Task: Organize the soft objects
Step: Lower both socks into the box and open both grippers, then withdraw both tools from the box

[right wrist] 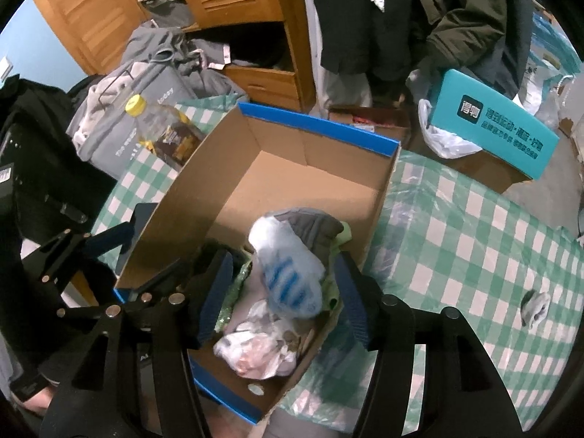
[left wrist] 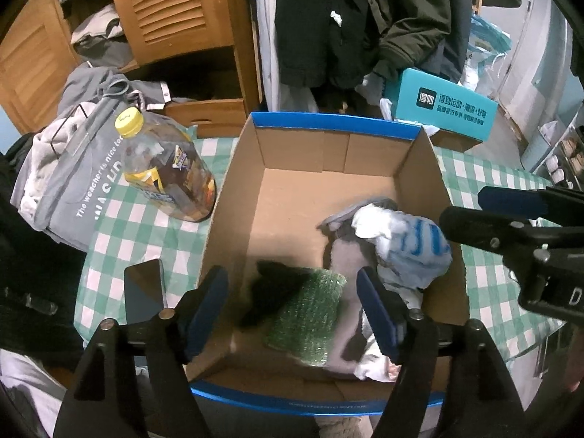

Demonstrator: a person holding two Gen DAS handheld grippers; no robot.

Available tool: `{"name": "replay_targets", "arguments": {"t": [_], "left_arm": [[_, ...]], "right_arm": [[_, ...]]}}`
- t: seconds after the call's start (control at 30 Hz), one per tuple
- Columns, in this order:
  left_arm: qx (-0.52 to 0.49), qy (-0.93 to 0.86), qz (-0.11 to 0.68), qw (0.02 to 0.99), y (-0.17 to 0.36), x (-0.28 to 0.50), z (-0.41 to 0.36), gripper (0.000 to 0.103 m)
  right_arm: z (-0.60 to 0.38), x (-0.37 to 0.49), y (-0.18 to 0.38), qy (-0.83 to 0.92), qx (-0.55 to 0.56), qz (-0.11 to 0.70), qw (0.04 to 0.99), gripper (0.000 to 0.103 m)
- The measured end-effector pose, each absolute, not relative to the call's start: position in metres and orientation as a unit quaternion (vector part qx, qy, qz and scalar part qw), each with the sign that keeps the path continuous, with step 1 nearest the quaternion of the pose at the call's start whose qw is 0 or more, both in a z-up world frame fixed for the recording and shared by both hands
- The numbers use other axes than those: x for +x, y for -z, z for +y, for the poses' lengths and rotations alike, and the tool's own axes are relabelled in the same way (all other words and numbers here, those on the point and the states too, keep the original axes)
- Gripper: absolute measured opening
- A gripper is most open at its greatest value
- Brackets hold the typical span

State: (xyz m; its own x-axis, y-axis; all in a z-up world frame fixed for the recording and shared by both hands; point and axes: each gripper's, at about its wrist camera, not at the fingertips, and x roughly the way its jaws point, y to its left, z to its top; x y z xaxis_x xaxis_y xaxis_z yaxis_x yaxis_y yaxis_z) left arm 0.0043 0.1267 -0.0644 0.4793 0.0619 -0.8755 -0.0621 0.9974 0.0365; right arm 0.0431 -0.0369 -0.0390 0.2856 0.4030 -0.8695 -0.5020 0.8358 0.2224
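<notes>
Two grippers hang over the cardboard box [left wrist: 233,197]: left gripper [left wrist: 292,314] wide open above the green bubble wrap [left wrist: 306,317], right gripper [right wrist: 283,304] wide open around the plastic bag [right wrist: 288,273], neither gripping. Soft items sit at the box's near end. Lift both straight up, clear of the walls; a small crumpled scrap [right wrist: 534,308] remains on the checked tablecloth [right wrist: 456,237].

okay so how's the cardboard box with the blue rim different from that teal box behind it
The cardboard box sits open-topped on the checked tablecloth, showing plain brown inside walls; the teal box lies beyond the table edge, tilted, its printed teal side facing up. The cardboard box holds soft things, such as a green bubble wrap piece; what the teal box holds cannot be seen. Both are cardboard with brown sides.
</notes>
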Motion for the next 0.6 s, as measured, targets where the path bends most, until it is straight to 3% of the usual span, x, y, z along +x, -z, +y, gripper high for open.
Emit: {"name": "replay_targets", "arguments": {"t": [0.6], "left_arm": [[0.018, -0.011, 0.503, 0.864, 0.053, 0.010, 0.088, 0.081]], "right_arm": [[-0.096, 0.047, 0.034, -0.248, -0.030, 0.523, 0.815, 0.060]]}}
